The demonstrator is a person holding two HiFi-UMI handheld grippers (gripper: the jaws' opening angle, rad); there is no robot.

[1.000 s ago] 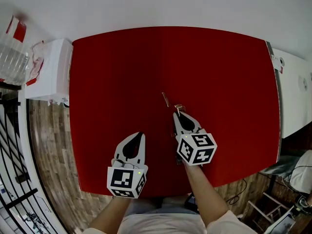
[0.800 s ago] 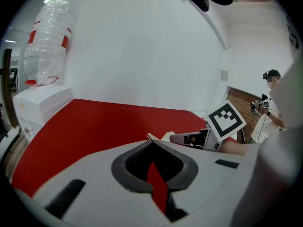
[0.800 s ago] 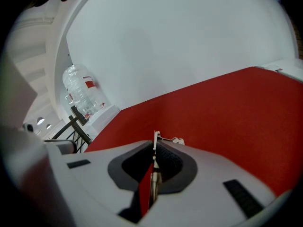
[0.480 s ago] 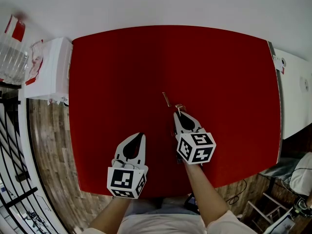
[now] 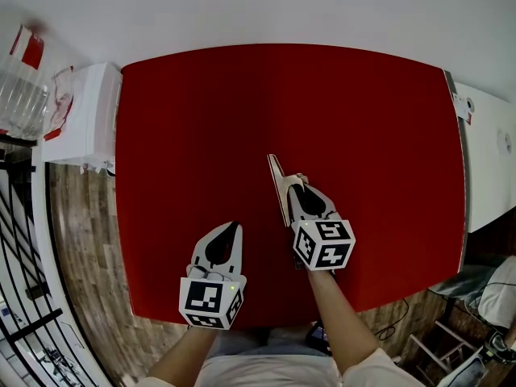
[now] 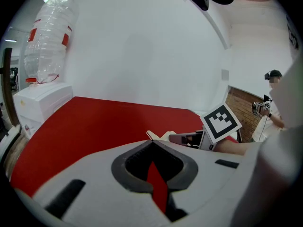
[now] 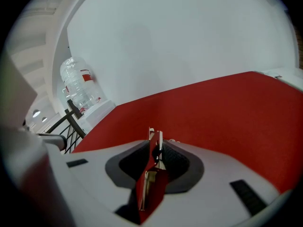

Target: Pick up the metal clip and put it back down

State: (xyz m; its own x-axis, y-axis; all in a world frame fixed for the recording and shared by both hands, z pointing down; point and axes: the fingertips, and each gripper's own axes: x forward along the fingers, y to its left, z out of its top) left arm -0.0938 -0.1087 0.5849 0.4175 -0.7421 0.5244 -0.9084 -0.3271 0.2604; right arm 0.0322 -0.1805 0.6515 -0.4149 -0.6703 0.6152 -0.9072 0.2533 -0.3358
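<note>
Metal clip [image 5: 278, 185] in right gripper's [image 7: 157, 143] opening jaws, lengthwise only overhead

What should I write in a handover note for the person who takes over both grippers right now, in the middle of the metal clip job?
Right gripper: its jaws have just been opening. The gap is narrow, and the metal clip stands on edge between them and looks gripped.
Left gripper: shut and empty, over the near part of the red table, to the left of the right gripper.
Done: the clip has been grasped. I cannot tell whether it touches the table.
Left to do: set the clip down on the table, open the jaws fully, and draw the right gripper back.
</note>
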